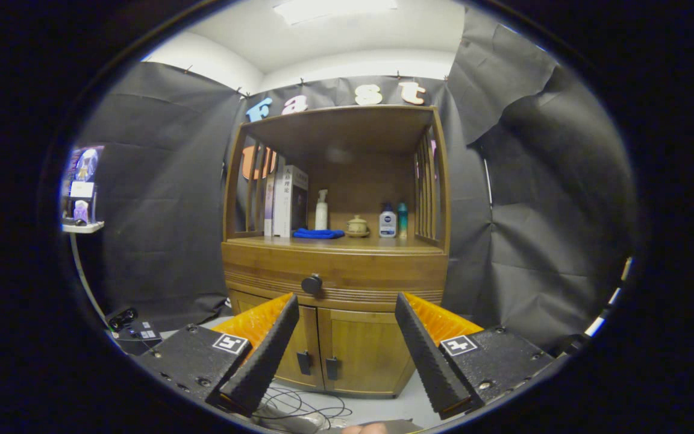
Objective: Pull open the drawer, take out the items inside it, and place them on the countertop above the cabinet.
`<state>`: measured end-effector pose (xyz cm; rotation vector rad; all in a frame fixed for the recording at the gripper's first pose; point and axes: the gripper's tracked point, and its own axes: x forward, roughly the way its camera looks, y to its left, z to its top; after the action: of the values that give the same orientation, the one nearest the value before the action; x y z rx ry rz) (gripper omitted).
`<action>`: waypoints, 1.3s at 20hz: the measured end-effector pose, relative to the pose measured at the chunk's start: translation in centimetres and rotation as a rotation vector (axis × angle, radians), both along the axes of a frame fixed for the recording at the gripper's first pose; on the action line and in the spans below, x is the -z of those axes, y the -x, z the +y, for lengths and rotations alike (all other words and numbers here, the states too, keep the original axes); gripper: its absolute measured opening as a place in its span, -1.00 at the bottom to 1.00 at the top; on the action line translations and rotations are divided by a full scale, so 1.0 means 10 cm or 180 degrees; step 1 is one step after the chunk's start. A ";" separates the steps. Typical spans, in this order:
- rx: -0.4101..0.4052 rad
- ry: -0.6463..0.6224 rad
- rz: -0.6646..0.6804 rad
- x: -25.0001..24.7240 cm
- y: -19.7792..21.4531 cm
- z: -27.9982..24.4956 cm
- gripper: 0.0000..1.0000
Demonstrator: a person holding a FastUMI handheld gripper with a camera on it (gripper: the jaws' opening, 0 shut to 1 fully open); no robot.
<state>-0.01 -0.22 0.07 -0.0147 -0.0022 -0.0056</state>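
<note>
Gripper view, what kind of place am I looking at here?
Likely a staged recording booth, not a home: black cloth walls surround a lone wooden cabinet, cables trail on the floor, and the gripper is open ahead of it.

Contents of shut drawer [335, 278] hidden.

Brown wooden cabinet [335, 265], dark round drawer knob [311, 284], blue cloth [318, 234], white pump bottle [321, 211]

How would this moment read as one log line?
stage: approach | drawer: closed | knob: untouched, beyond fingers | gripper: open, holding nothing | countertop: bottles, books, cloth
</note>
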 end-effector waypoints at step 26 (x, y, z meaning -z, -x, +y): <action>0.0224 0.0210 0.0215 0.32 -2.13 0.75 1.00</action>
<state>21.33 7.30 -3.14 -0.0811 0.0656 -0.0755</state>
